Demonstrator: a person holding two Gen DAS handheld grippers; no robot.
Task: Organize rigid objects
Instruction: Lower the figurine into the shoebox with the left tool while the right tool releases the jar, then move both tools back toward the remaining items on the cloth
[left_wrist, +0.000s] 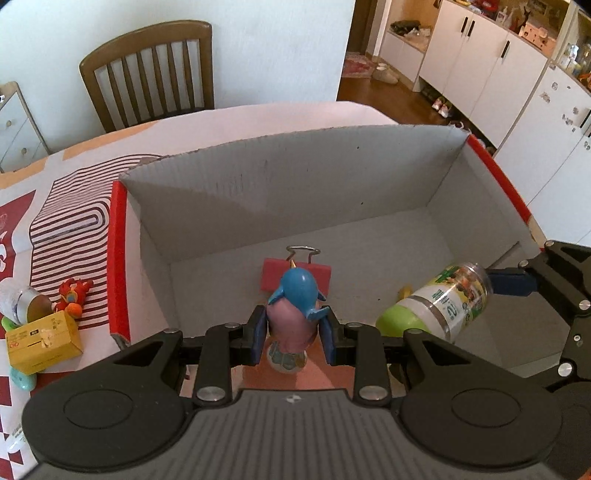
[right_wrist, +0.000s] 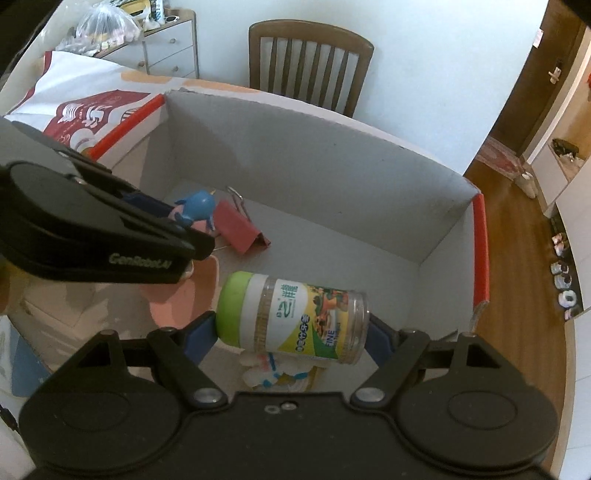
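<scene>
While both grippers are being held over the open box (left_wrist: 332, 177), a toy is being carried in each of them. The left gripper (left_wrist: 293, 332) is being kept narrow, and the figurine (left_wrist: 295, 306) with the blue head and pink body is being clamped between its blue pads (left_wrist: 258, 339), upright, above the near part of the box. The right gripper (right_wrist: 291, 332) is being kept wide, and the jar (right_wrist: 295, 317) with the green cap is being pressed at both ends, lying sideways, cap toward the left gripper. Both things are being held inside the walls of the box, near its front.

On the box floor a red clip (left_wrist: 295, 275) is lying just behind the figurine, and a white and blue toy (right_wrist: 273, 373) is being partly hidden under the jar. Outside the box, on the patterned counter (left_wrist: 66, 206), a yellow carton (left_wrist: 44, 343) and an orange toy (left_wrist: 74, 295) are being left beside the red rim. A chair (left_wrist: 147, 74) is standing behind the counter.
</scene>
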